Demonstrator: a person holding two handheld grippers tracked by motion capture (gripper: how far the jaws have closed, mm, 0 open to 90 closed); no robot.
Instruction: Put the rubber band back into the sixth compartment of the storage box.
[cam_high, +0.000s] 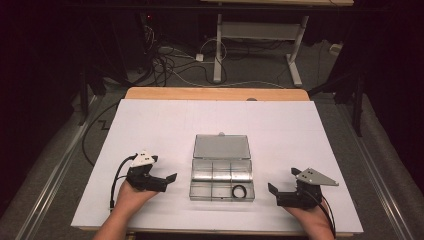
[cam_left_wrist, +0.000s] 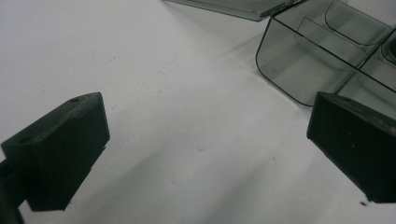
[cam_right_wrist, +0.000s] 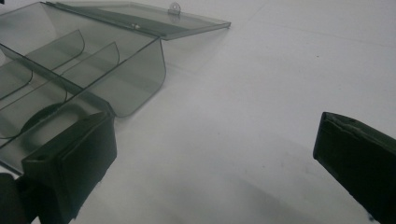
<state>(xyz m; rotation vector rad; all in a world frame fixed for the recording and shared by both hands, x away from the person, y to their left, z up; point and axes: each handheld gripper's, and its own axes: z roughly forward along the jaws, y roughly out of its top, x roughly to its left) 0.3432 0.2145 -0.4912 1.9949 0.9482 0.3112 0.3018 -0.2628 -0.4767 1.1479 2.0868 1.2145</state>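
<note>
A clear smoky plastic compartment box (cam_high: 221, 172) sits at the middle of the white table sheet (cam_high: 150, 125), its lid (cam_high: 221, 146) folded back flat behind it. A black ring (cam_high: 240, 191) lies in the box's front right compartment. My left gripper (cam_high: 164, 168) rests on the sheet just left of the box, open and holding nothing; in the left gripper view the left gripper (cam_left_wrist: 205, 121) has the box (cam_left_wrist: 303, 70) at upper right. My right gripper (cam_high: 283, 180) stands open to the box's right, also holding nothing. The right gripper view has the right gripper (cam_right_wrist: 215, 144) and the box (cam_right_wrist: 93, 70) at upper left.
The sheet's front edge runs just under both hands. A bare wooden strip (cam_high: 215, 93) borders the far side of the table. Beyond it, cables (cam_high: 165, 65) lie on the floor near a white table frame (cam_high: 257, 35).
</note>
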